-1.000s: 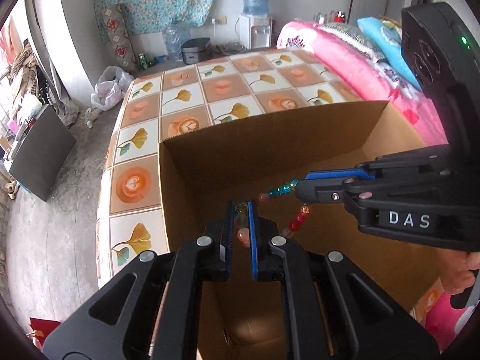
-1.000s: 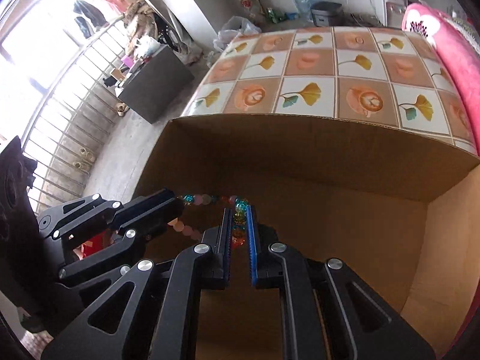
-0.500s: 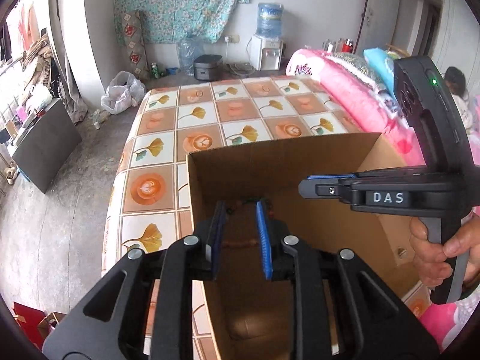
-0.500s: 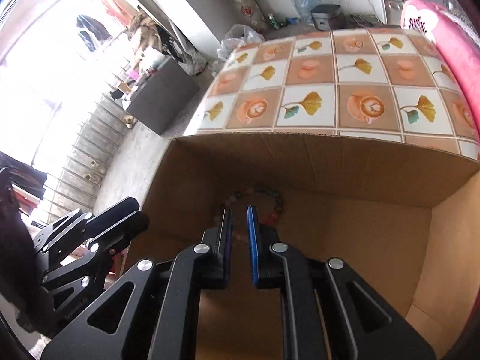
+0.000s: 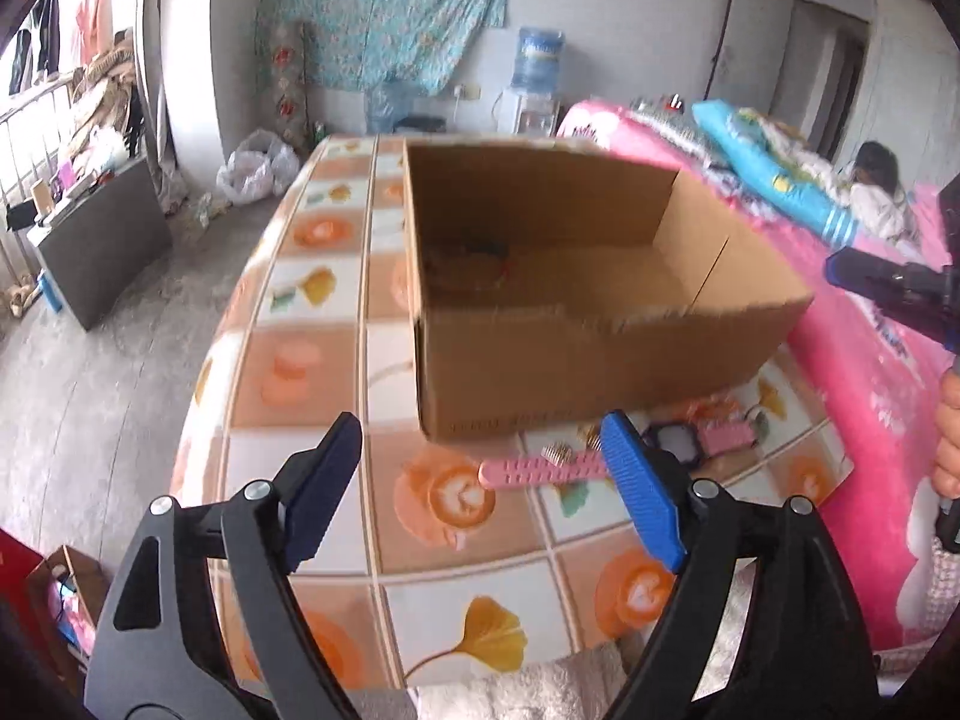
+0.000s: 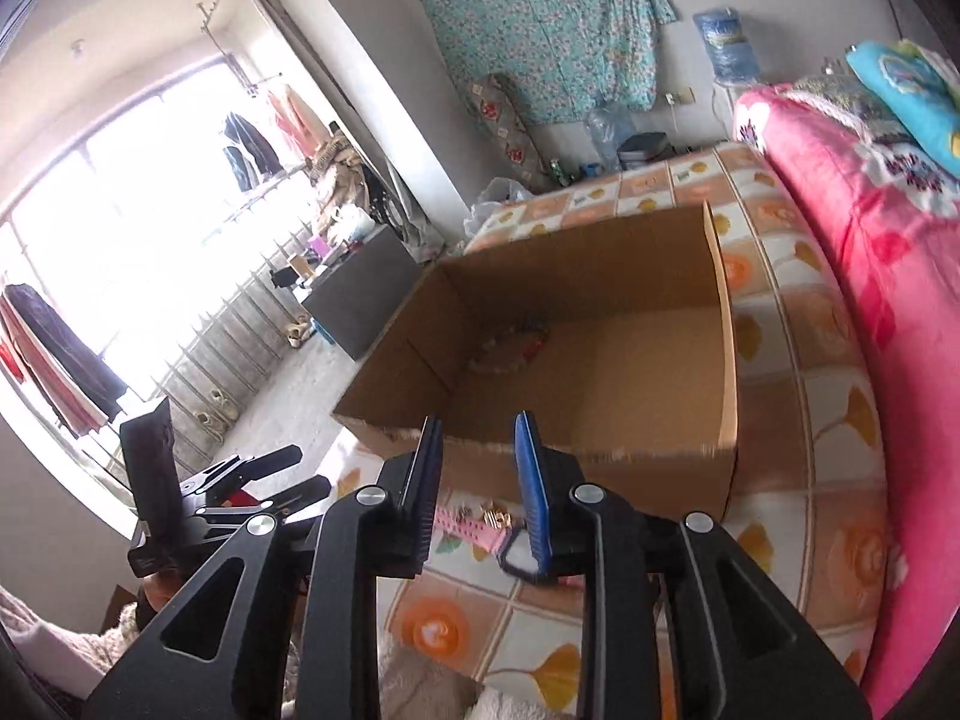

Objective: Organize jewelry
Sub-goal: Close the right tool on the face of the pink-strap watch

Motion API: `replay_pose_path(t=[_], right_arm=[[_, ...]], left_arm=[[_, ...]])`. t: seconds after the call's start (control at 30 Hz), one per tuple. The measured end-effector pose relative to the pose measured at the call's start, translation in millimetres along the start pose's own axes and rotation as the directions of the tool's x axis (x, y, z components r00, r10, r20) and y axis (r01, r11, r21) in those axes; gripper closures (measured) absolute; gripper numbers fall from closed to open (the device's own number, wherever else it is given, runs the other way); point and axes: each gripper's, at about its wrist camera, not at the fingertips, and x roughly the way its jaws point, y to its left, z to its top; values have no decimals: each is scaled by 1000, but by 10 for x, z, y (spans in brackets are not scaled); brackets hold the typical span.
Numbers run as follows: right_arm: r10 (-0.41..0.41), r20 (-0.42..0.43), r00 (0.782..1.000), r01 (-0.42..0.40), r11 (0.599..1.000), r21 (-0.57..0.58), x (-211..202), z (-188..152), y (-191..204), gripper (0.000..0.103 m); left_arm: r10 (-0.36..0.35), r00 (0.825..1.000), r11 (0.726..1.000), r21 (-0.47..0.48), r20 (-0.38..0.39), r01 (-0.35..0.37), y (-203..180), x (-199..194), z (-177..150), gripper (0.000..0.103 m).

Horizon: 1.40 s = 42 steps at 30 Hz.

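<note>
Fronting watch [image 5: 543,471]: cardboard box [image 5: 600,372], bracelet [image 6: 510,348] inside

A: Status of the beaded bracelet [image 6: 510,348]?

B: Lying in a loose ring on the floor of the cardboard box [image 5: 600,372], in its far left corner; centre of the right wrist frame. Beads pale pink, with red and teal ones; blurred.

A: And the pink watch [image 5: 600,462]?

B: Flat on the tiled worktop [image 5: 312,360], just in front of the box's near wall, lower centre of the left wrist frame. Pink perforated strap stretched sideways, dark-rimmed face towards the right. Two small gold pieces [image 5: 558,452] sit beside the strap.
</note>
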Motion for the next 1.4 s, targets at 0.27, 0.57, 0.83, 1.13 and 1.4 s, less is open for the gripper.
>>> replay_pose_path(t=[0.27, 0.57, 0.83, 1.13, 1.4], right_arm=[[-214, -193, 958, 156, 948, -278, 688, -621, 194, 65], [-256, -242, 936, 110, 866, -488, 1158, -542, 328, 59], [-287, -331, 899, 75, 845, -530, 1327, -563, 302, 57], [-379, -290, 879, 107, 748, -655, 1254, -828, 487, 56], [-215, -433, 875, -17, 881, -472, 1223, -565, 238, 57]], left_arm=[[137, 978, 990, 60, -158, -129, -76, 601, -403, 23], [156, 979, 984, 105, -134, -142, -27, 629, -538, 8], [103, 984, 994, 55, -147, -96, 89, 662, -579, 7], [89, 988, 995, 64, -127, -81, 104, 668, -577, 7], [51, 999, 986, 161, 15, -53, -40, 391, -633, 8]])
